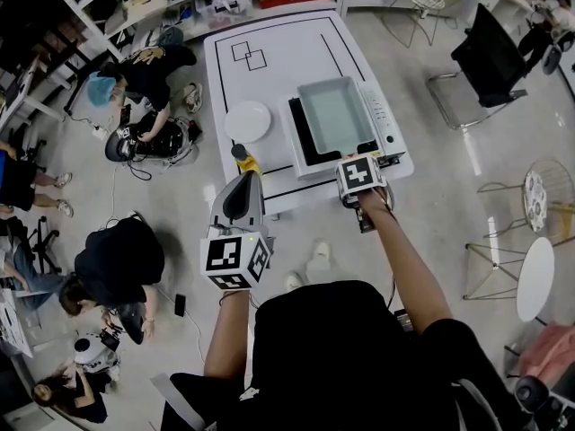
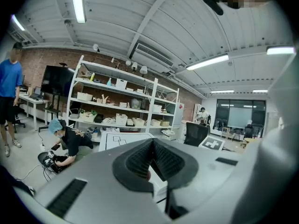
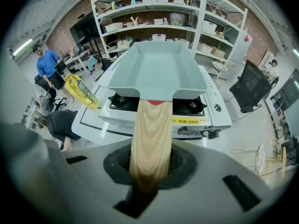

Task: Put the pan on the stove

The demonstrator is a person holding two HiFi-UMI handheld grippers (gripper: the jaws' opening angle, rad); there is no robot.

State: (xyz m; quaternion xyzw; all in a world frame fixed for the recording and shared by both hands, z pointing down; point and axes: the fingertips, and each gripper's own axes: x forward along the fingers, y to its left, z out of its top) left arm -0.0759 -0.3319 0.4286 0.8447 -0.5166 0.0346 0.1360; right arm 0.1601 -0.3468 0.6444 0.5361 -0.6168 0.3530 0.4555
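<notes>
Showing grey rectangular pan (image 3: 156, 71), wooden handle (image 3: 152, 139)

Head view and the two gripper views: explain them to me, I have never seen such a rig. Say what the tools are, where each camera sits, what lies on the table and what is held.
There is no robot here. A person holds a hand-held gripper in each hand, a two-jaw tool with a marker cube on it. The head view comes from a camera on the person's head, looking down. Each gripper view looks along that tool's own jaws.

On the white table stand a stove, a white plate and a yellow bottle.

The right hand-held gripper is closed on the wooden handle of a grey rectangular pan. The pan is over the stove, but I cannot tell whether it rests on it.

The left hand-held gripper is shut and holds nothing.
</notes>
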